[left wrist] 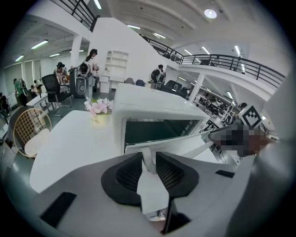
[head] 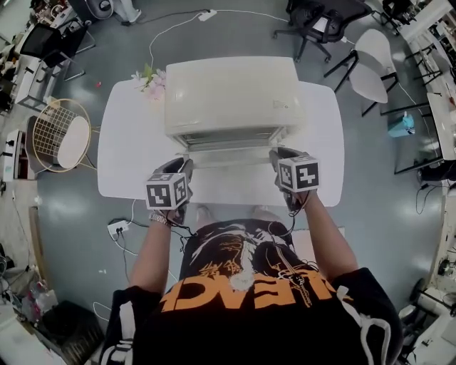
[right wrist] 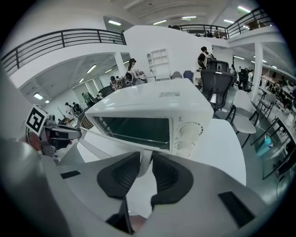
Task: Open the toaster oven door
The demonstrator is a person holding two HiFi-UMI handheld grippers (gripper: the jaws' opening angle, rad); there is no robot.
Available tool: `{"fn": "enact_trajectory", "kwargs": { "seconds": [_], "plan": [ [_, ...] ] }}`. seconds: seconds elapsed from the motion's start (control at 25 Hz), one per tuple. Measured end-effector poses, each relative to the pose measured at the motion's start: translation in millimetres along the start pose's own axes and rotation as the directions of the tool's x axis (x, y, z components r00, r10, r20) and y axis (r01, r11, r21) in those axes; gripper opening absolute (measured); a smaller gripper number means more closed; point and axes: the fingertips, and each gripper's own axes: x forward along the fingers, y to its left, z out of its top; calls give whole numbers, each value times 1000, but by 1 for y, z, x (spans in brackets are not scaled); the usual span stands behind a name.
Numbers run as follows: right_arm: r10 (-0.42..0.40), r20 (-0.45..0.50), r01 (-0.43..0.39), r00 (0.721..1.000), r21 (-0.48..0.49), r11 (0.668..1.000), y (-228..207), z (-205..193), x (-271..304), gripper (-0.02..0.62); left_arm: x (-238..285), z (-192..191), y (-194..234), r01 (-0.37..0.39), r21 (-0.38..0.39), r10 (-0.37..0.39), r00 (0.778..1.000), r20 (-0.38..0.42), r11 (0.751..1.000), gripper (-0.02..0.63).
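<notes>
Both grippers, left gripper [left wrist: 149,158] and right gripper [right wrist: 145,162], pinched the door handle [left wrist: 202,148]; lowering the toaster oven door [left wrist: 176,143] evenly would probably avoid twisting.

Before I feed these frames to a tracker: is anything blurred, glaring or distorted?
Head view: even light, strong fisheye bowing the table edges, toaster oven sharp. Left gripper view: black vignetted corners, ceiling lamp blown out. Right gripper view: railing curved by the lens, no motion blur.
</notes>
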Motion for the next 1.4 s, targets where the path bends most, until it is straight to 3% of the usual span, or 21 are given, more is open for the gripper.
{"fn": "enact_trajectory", "kwargs": {
  "seconds": [0.32, 0.44, 0.52, 0.8, 0.92, 1.04, 1.4],
  "plan": [
    [45, -106, -37, 993, 74, 997, 7, -69, 4, 97, -7, -67, -6, -108, -18, 108, 994, 5, 994, 82],
    [45, -116, -33, 992, 103, 994, 6, -89, 6, 94, -11, -87, -8, -89, -24, 88, 995, -43, 996, 25],
    [40, -110, -29, 993, 102, 994, 8, -96, 8, 94, -15, -95, -10, -71, -16, 70, 996, -62, 997, 25],
    [35, -117, -23, 993, 99, 995, 10, -115, 14, 94, -22, -68, -41, -15, 59, 14, 1000, 10, 998, 25],
    [31, -132, -16, 991, 108, 994, 9, -126, 17, 95, -2, -75, -38, 21, 53, -16, 994, -104, 998, 21],
    [46, -166, -24, 985, 130, 991, 11, -141, 21, 95, 13, -100, -32, 61, 39, -50, 973, -224, 997, 21],
    [99, -325, -20, 941, 238, 971, 9, -205, 46, 91, 51, -153, -24, 46, 56, -21, 926, -378, 997, 20]
  ]
}}
